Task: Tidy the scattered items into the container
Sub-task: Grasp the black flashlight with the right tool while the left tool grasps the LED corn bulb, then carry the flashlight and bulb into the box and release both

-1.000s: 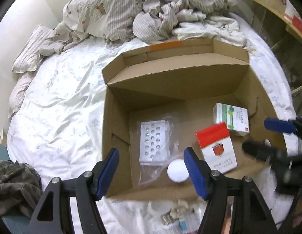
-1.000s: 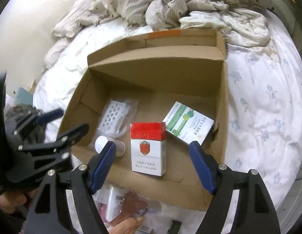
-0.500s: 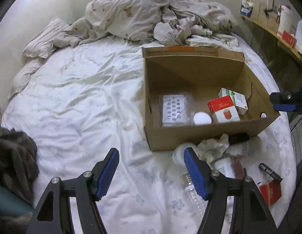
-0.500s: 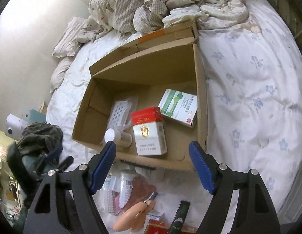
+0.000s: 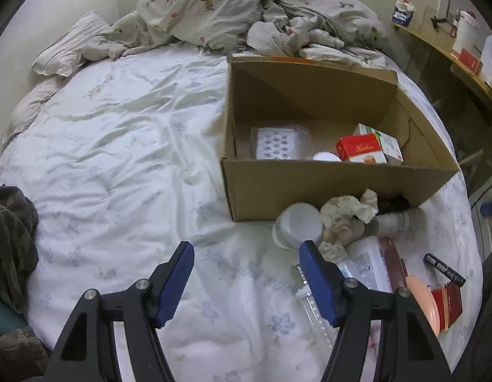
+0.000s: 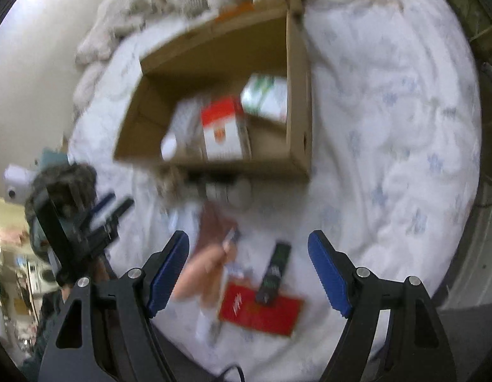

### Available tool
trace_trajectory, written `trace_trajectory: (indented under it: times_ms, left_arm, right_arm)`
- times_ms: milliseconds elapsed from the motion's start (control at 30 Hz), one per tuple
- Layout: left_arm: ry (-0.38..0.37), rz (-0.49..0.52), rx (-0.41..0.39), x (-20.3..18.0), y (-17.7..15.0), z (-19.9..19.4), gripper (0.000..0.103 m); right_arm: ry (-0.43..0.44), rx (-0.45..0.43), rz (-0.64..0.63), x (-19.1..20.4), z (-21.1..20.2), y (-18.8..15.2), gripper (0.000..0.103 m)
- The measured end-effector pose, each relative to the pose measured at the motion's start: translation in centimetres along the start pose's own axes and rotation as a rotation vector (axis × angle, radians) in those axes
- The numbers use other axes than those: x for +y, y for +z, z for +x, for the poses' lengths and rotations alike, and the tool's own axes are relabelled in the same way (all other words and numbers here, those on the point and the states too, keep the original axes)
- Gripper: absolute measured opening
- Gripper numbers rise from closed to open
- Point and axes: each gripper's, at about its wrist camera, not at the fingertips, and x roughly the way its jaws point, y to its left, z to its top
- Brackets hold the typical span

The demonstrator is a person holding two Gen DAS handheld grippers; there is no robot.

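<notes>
Both jaws gape empty, scattered items just beyond, near cardboard box

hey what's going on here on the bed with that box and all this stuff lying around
A person is tidying loose items into a cardboard box on the bed, with a hand-held gripper in each hand. Both the left hand-held gripper and the right hand-held gripper are open and empty. The box already holds a red and white pack, a green and white carton and a pill sheet. A crumpled cloth, a white jar and a black tube lie outside.
</notes>
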Motion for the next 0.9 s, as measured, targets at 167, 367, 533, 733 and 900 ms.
trace_trajectory:
  times_ms: [167, 367, 533, 733, 900]
  left_arm:
    - [-0.013, -0.002, 0.034, -0.2, -0.1, 0.6, 0.069]
    - [-0.138, -0.059, 0.208, 0.3, -1.3, 3.0, 0.069]
    - [-0.249, -0.081, 0.285, -0.1, -2.5, 3.5, 0.069]
    - [-0.27, 0.001, 0.356, -3.1, -3.9, 5.0, 0.065]
    - [-0.314, -0.024, 0.363, -2.8, -3.9, 4.8, 0.038]
  right_arm:
    - [-0.056, 0.152, -0.074, 0.8, 4.1, -1.7, 0.081]
    - [-0.155, 0.259, -0.041, -1.3, 9.9, -2.0, 0.066]
    - [-0.144, 0.23, -0.021, -2.4, 9.6, -1.9, 0.041]
    - [-0.167, 0.208, -0.069, -2.6, 9.5, -2.1, 0.021]
    - [-0.15, 0.146, -0.087, -2.4, 8.2, -2.1, 0.021]
